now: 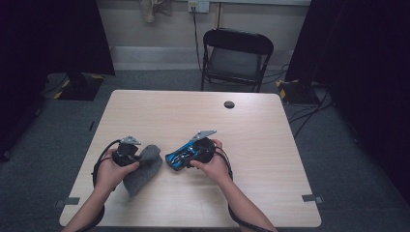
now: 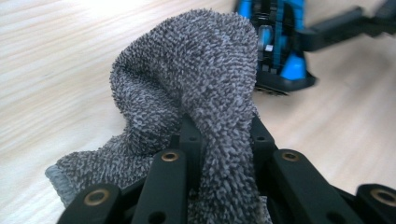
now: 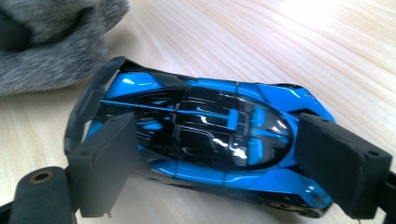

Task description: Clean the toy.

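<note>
The fingers of the left gripper are pinched tight on a fold of the grey towel — in the left gripper view the terry cloth bunches up between the black jaws and rises in a hump above them, while the rest of the towel trails down onto the wooden table. In the high view the towel lies at the near left part of the table, partly lifted at the gripper's end.

The right gripper stands wide, its pads set against the two ends of the blue-and-black toy car — the car lies between them, just beside the towel's edge. In the high view the car sits near the middle of the table's near half, with the person's right hand behind it.
</note>
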Available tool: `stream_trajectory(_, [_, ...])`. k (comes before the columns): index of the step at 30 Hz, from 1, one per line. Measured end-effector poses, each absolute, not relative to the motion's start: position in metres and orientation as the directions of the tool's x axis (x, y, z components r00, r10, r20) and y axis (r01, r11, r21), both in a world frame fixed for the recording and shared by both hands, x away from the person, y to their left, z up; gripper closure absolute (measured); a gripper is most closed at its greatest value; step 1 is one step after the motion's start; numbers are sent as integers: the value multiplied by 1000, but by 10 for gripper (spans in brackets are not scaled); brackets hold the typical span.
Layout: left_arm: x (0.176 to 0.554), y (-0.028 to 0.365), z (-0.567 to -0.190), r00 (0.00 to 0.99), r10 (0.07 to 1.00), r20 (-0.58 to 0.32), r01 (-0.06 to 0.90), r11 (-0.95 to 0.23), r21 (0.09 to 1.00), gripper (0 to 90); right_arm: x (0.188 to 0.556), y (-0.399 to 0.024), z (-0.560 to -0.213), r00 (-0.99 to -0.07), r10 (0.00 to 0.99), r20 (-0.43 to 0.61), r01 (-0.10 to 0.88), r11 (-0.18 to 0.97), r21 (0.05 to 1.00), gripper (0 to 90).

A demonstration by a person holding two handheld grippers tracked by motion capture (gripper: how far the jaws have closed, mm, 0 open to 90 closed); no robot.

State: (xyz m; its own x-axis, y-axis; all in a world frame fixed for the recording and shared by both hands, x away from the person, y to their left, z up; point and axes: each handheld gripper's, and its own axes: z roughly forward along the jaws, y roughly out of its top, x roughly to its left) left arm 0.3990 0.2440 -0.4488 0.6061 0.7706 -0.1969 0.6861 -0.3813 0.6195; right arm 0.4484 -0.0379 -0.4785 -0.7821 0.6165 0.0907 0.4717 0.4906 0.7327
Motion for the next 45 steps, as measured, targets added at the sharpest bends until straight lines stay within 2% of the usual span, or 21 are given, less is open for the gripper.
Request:
stream_trajectory(4, [400, 245, -460, 598, 777, -195, 690, -375, 619, 698, 446, -33, -479, -768, 637, 66, 467, 486, 739, 130])
stream_trajectory(6, [399, 244, -465, 603, 774, -194, 684, -376, 625, 643, 445, -32, -481, -767, 639, 51, 456, 488, 744, 121])
stream_trajectory(8, [399, 244, -466, 611, 770, -185, 676, -385, 628, 559, 444, -31, -482, -770, 636, 43, 446, 489, 750, 106])
stream_trajectory(11, [400, 241, -469, 634, 758, -154, 647, -412, 641, 386, 444, -29, -483, -772, 634, 34, 440, 496, 749, 76])
stream_trajectory(13, [399, 239, -469, 645, 757, -106, 625, -443, 643, 316, 444, -28, -485, -774, 632, 29, 430, 493, 757, 53])
stream_trajectory(16, [399, 241, -465, 642, 762, -82, 617, -450, 645, 228, 443, -29, -487, -775, 631, 32, 423, 480, 768, 50])
stream_trajectory(22, [399, 246, -457, 692, 720, -46, 550, -486, 679, 255, 443, -30, -488, -778, 627, 30, 416, 479, 773, 50])
stream_trajectory(24, [399, 247, -461, 699, 714, -38, 554, -506, 661, 258, 444, -29, -487, -778, 628, 32, 421, 482, 769, 50])
stream_trajectory(26, [400, 249, -463, 689, 724, -36, 567, -507, 649, 301, 444, -29, -487, -777, 628, 32, 422, 483, 767, 50])
stream_trajectory(28, [399, 256, -470, 680, 729, -82, 610, -500, 615, 405, 444, -29, -487, -778, 627, 32, 421, 483, 767, 50])
stream_trajectory(29, [399, 257, -471, 674, 733, -94, 616, -488, 618, 425, 444, -29, -487, -778, 628, 32, 422, 483, 767, 50])
stream_trajectory(30, [399, 259, -472, 672, 732, -111, 629, -484, 608, 487, 443, -29, -487, -777, 628, 32, 421, 483, 768, 50])
stream_trajectory(31, [399, 260, -472, 666, 734, -137, 644, -473, 601, 643, 443, -29, -487, -777, 628, 31, 421, 483, 768, 50])
stream_trajectory(33, [402, 261, -472, 632, 757, -168, 680, -436, 590, 731, 443, -29, -487, -778, 628, 30, 419, 482, 769, 50])
stream_trajectory(37, [418, 259, -463, 597, 780, -188, 678, -366, 637, 761, 443, -29, -487, -778, 628, 30, 417, 481, 771, 50])
stream_trajectory(40, [432, 252, -456, 608, 770, -192, 663, -360, 656, 762, 443, -29, -488, -778, 627, 30, 417, 481, 771, 50])
stream_trajectory(45, [475, 213, -446, 643, 745, -176, 642, -399, 655, 759, 443, -29, -488, -779, 626, 30, 415, 480, 773, 50])
